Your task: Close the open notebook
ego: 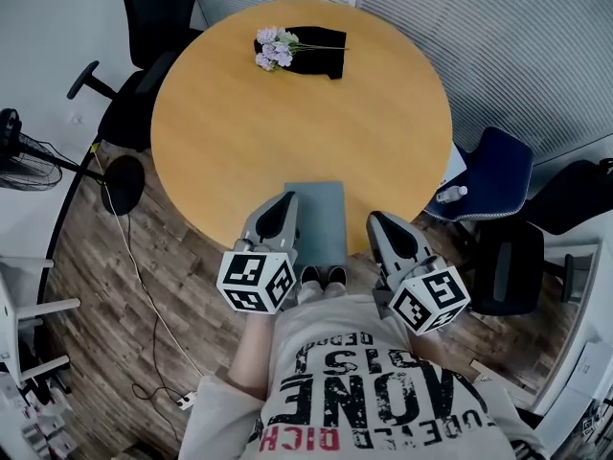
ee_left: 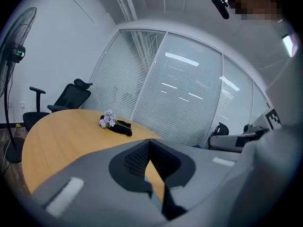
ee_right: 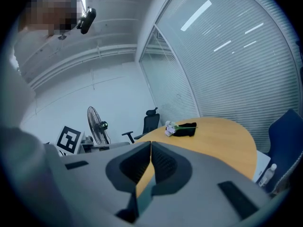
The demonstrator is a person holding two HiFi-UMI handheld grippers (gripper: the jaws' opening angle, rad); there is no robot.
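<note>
A grey-blue notebook [ego: 321, 214] lies closed and flat at the near edge of the round wooden table [ego: 239, 132]. In the head view my left gripper [ego: 287, 197] hangs over the notebook's left edge, and no touch shows. Its jaws are shut with nothing between them, and in the left gripper view the left gripper [ee_left: 150, 140] points across the table. My right gripper [ego: 374, 218] is just right of the notebook, off the table's rim, also shut and empty. The right gripper [ee_right: 151, 143] in its own view has its tips meeting.
A bunch of purple flowers [ego: 274, 48] lies on a black cloth [ego: 321, 52] at the table's far side. A black office chair [ego: 153, 27] stands at the far left, a blue chair [ego: 496, 172] with a bottle [ego: 451, 194] at the right. A fan [ego: 24, 151] stands at the left.
</note>
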